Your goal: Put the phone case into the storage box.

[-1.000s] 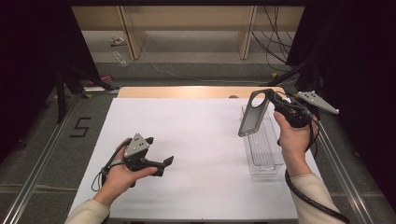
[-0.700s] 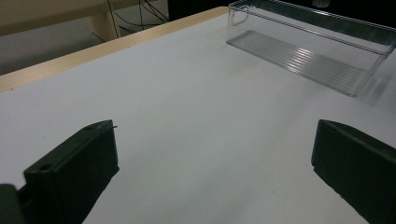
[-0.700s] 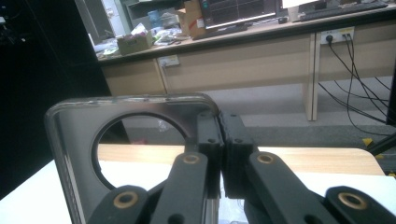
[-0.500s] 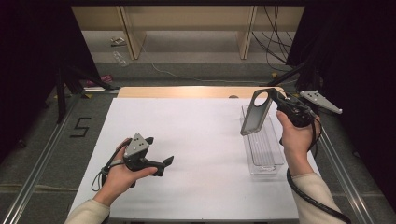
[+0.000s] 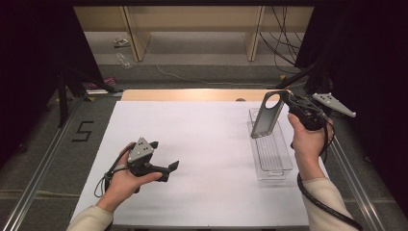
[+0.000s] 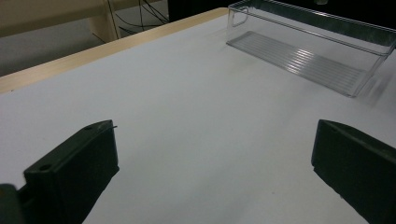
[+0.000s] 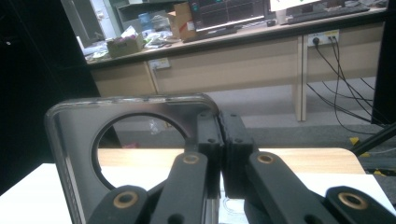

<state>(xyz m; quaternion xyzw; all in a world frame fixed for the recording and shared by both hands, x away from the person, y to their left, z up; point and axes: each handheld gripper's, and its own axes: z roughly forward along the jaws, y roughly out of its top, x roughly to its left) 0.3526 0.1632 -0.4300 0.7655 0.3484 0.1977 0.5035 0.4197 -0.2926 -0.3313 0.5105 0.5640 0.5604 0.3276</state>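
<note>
A dark translucent phone case [image 5: 267, 114] with a round camera hole hangs tilted over the far end of a clear plastic bin [image 5: 272, 154]. My right gripper [image 5: 285, 99] is shut on the case's upper edge. In the right gripper view the jaws [image 7: 220, 140] pinch the corner of the case [image 7: 77, 140]. My left gripper [image 5: 164, 155] rests low over the white table sheet [image 5: 207, 144] at the front left, open and holding nothing. Its two jaws [image 6: 212, 172] stand wide apart above bare sheet in the left gripper view, with the clear bin [image 6: 308, 51] farther off.
The bin is long, narrow and empty, near the table's right edge. A wooden strip [image 5: 192, 95] runs along the table's far edge. On the floor at the left is a "5" marking [image 5: 82, 131]. Shelving legs and cables [image 5: 284, 43] stand beyond the table.
</note>
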